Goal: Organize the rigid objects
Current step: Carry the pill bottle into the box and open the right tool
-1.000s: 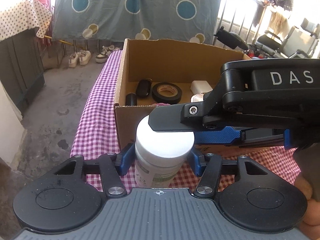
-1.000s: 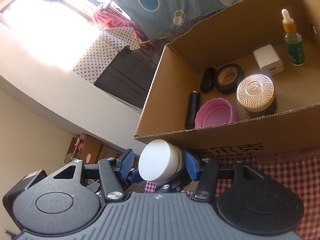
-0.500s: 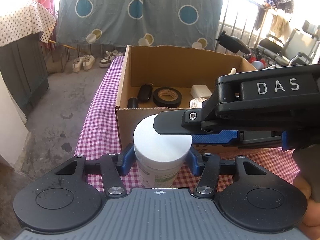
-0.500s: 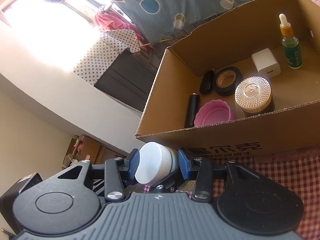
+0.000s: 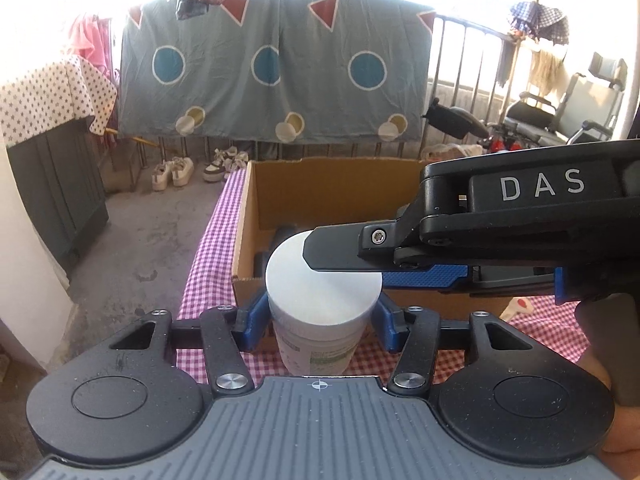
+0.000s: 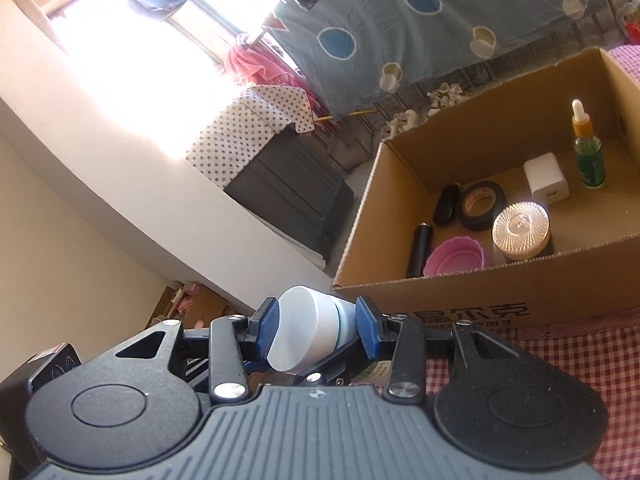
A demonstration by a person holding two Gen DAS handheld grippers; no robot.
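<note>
A white-lidded jar [image 5: 322,300] with a green label is held in the air in front of the cardboard box [image 5: 248,216]. My left gripper [image 5: 320,316] is shut on the jar's body. My right gripper [image 6: 316,328] is shut on the jar's white lid [image 6: 304,332]; in the left wrist view it reaches in from the right [image 5: 500,232] across the lid. The box [image 6: 460,300] holds a pink bowl [image 6: 456,258], a glass-lidded jar [image 6: 520,230], black tape [image 6: 482,204], a white charger [image 6: 546,180], a dropper bottle [image 6: 586,152] and a black tube [image 6: 420,248].
The box stands on a table with a purple and red checked cloth [image 5: 208,248]. The table's left edge drops to a concrete floor [image 5: 160,232]. A dark cabinet [image 5: 60,184] stands at the left, and a railing hung with a blue sheet [image 5: 272,80] is behind.
Both grippers have lifted and drawn back with the jar between them; the box now looks lower and farther. Both grips are unchanged.
</note>
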